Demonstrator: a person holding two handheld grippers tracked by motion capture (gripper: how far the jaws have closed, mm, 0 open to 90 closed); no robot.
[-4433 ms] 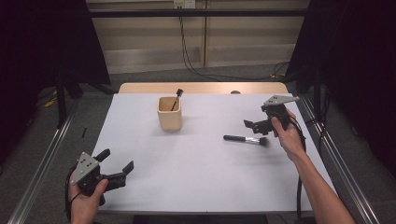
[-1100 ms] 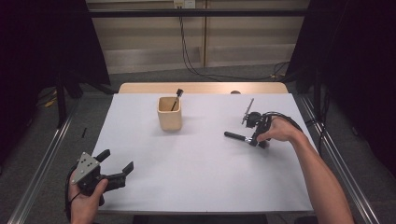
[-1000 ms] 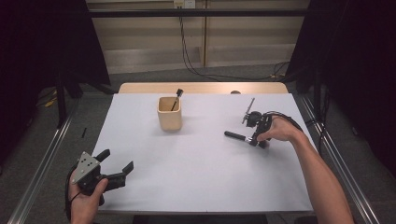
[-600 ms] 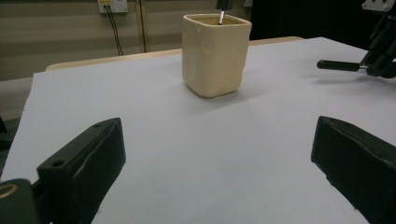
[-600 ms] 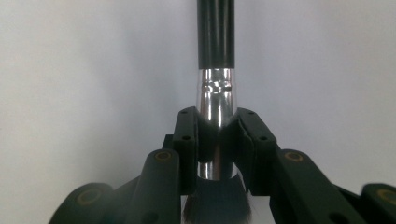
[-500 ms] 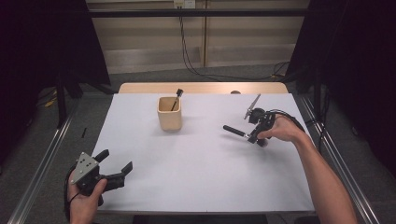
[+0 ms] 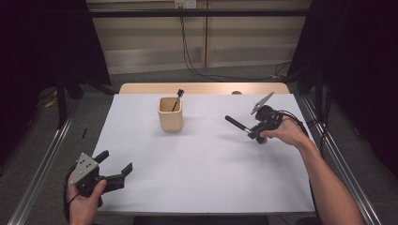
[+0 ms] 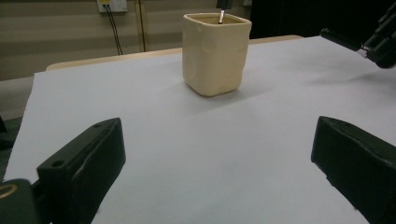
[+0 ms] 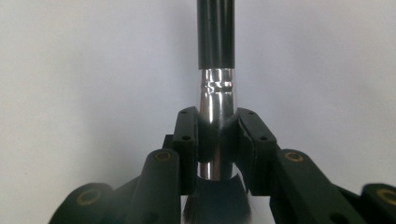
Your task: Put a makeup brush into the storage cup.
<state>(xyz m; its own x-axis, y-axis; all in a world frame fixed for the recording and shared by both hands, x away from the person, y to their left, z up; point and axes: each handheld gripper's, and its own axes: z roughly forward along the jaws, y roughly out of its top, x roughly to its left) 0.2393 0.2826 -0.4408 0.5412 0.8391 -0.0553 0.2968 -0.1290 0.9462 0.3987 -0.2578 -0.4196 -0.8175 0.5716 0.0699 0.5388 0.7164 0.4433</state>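
My right gripper (image 7: 256,133) is shut on a black-handled brush (image 7: 236,123) by its silver ferrule (image 9: 215,95). The brush hangs a little above the white table (image 7: 202,164) at the right, its handle (image 9: 215,37) pointing left toward a cream cup (image 7: 170,114). The bristles lie behind the jaws. A second dark brush (image 7: 178,95) stands in the cup (image 8: 213,53). My left gripper (image 7: 116,161) rests at the near left corner, open, with only bare table between its jaws (image 8: 217,140). In the left gripper view the held brush (image 8: 338,38) shows at the far right.
A wooden strip (image 7: 202,88) runs along the table's far edge. Metal rails (image 7: 47,159) flank both sides, and cables (image 7: 187,51) hang behind. A wide stretch of white surface lies between the cup and my left hand.
My right gripper has risen off the table with the brush in it, and the handle now points up and to the left. My left gripper has stayed where it was.
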